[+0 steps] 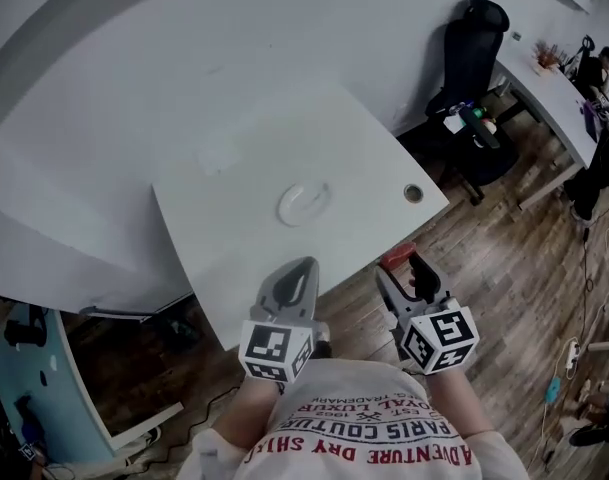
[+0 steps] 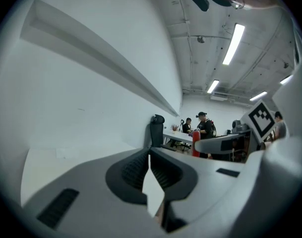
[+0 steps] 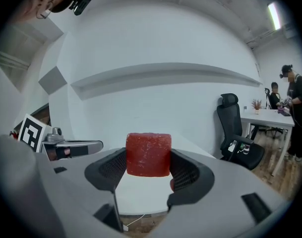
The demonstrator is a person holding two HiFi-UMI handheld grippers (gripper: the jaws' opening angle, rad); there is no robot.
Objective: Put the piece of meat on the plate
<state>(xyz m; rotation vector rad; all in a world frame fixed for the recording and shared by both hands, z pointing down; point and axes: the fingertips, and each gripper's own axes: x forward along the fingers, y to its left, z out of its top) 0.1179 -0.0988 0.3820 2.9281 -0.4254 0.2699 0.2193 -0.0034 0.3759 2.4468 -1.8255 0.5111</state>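
A red block of meat is clamped between the jaws of my right gripper. In the head view the same meat shows at the tip of the right gripper, just off the table's near edge. The white plate lies on the white table, apart from both grippers. My left gripper hangs over the table's near edge; its jaws are shut with nothing between them in the left gripper view.
A round cable hole sits near the table's right corner. A black office chair stands beyond the table beside a long desk where people sit. Wood floor lies to the right.
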